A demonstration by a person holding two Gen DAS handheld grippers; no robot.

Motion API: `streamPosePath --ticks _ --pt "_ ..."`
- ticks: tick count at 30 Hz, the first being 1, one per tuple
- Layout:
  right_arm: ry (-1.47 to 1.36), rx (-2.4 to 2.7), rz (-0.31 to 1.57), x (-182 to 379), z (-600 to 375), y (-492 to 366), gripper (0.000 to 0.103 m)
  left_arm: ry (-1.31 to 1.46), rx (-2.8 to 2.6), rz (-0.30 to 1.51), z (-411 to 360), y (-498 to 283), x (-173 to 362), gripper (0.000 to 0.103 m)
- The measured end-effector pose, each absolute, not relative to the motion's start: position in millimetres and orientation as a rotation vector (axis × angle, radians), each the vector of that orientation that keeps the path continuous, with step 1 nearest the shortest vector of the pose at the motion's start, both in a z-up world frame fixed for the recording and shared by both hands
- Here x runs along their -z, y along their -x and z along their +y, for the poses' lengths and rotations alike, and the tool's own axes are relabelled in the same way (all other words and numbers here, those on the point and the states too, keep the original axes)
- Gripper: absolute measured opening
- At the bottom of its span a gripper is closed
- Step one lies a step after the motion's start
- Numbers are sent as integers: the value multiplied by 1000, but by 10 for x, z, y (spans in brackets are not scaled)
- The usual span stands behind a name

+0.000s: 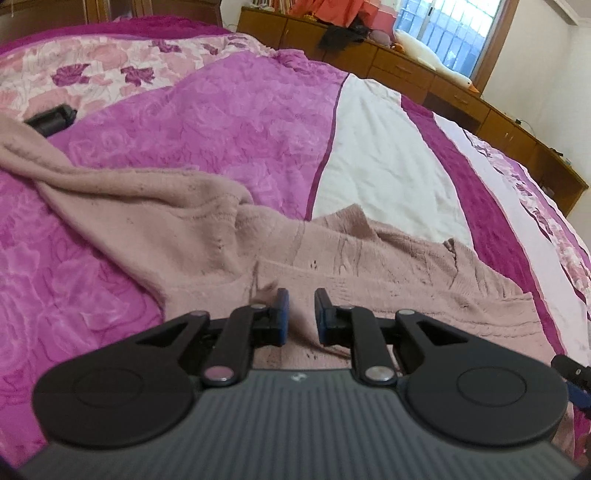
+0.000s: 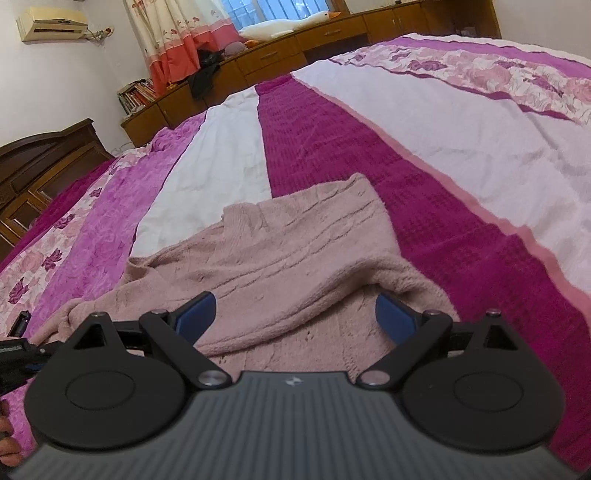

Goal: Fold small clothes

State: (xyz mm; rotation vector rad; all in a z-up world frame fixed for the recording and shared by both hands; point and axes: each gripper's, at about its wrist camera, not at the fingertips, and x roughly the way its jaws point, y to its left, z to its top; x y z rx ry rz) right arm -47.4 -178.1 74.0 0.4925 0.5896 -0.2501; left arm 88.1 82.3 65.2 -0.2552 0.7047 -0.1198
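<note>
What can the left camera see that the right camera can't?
Only the left wrist view shows the sweater's long sleeve stretched across the bed and a black object beyond it. Only the right wrist view shows the air conditioner and the books. Both show the pink sweater, the quilt and the goose plush.

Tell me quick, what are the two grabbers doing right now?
Left gripper: narrow gap, pads apart, nothing pinched, over the pink sweater.
Right gripper: wide open, sweater between its fingers, not gripped.
</note>
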Motion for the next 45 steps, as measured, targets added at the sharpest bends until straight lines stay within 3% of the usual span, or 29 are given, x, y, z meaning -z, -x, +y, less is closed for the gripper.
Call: streamPosePath --ticks 18,29,45 --pt "-292 187 646 -1176 -2055 -276 97 -20 213 744 547 -1972 -847 18" --pt "-140 169 706 -1033 -2201 -1186 97 -217 238 898 439 -2710 -462 18" --pt "-111 147 726 -758 -2258 -1446 96 48 453 993 679 -2970 -376 16"
